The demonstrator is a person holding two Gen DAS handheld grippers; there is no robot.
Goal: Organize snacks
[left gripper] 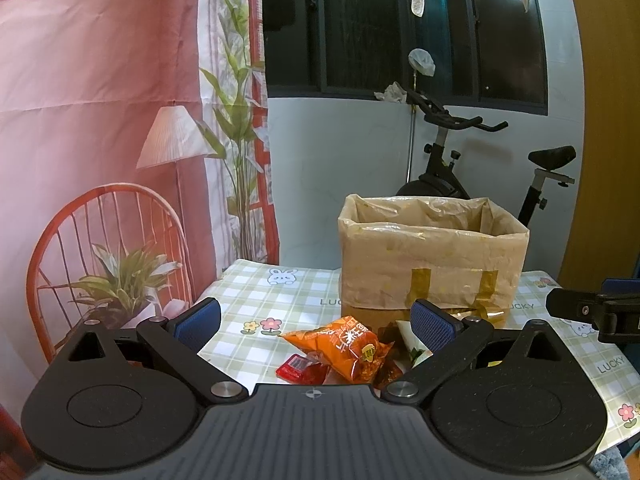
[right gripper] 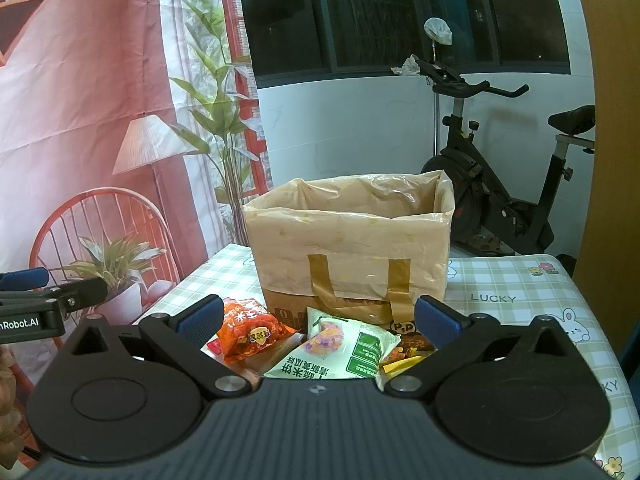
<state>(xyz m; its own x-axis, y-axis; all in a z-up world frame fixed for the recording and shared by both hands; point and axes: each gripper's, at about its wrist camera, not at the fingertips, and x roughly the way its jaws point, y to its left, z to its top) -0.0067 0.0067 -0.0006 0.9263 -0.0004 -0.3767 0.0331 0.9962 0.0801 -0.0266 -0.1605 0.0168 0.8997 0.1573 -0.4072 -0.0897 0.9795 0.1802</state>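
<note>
I have both grippers hovering low over the snack pile, fingers spread wide and holding nothing: the left gripper [left gripper: 316,318] frames the crinkled orange snack packet [left gripper: 344,350], the right gripper [right gripper: 318,322] the white-and-green rice-cracker bag [right gripper: 340,350]. Nothing looks packed yet, I judge. Next I must lower, pinch a packet, and lift it into the plastic-lined cardboard box [right gripper: 348,240] just behind. The counter [right gripper: 520,292] wears a green checked cloth; an exercise bike [right gripper: 500,184] stands behind.

Snack packets [right gripper: 320,344] heaped before lined box [right gripper: 348,248]
</note>
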